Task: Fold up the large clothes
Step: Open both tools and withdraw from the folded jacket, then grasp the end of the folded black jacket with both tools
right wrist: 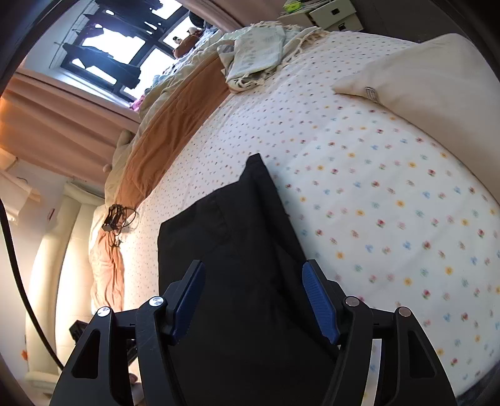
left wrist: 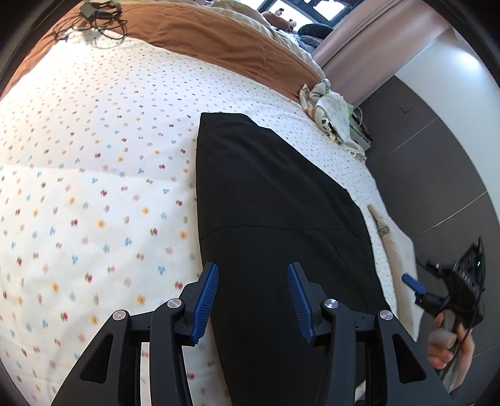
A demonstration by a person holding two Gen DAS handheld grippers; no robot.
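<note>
Black garment [left wrist: 268, 200], folded into a long strip, lying flat on flowered bedsheet [left wrist: 93, 175]; long axis running straight ahead from both tools. Left gripper [left wrist: 253, 299] hovering directly over near end, jaws apart, gripping nothing. Right gripper [right wrist: 253, 299] likewise standing open and empty; seen in left view off beyond strip's right edge, so left sitting nearer

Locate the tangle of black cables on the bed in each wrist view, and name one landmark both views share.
Left wrist view: the tangle of black cables lies at the top left, where the orange blanket meets the floral sheet.
Right wrist view: the same cables sit left of centre, at the lower end of the orange blanket.
Shared landmark: the black garment spread on the sheet.
</note>
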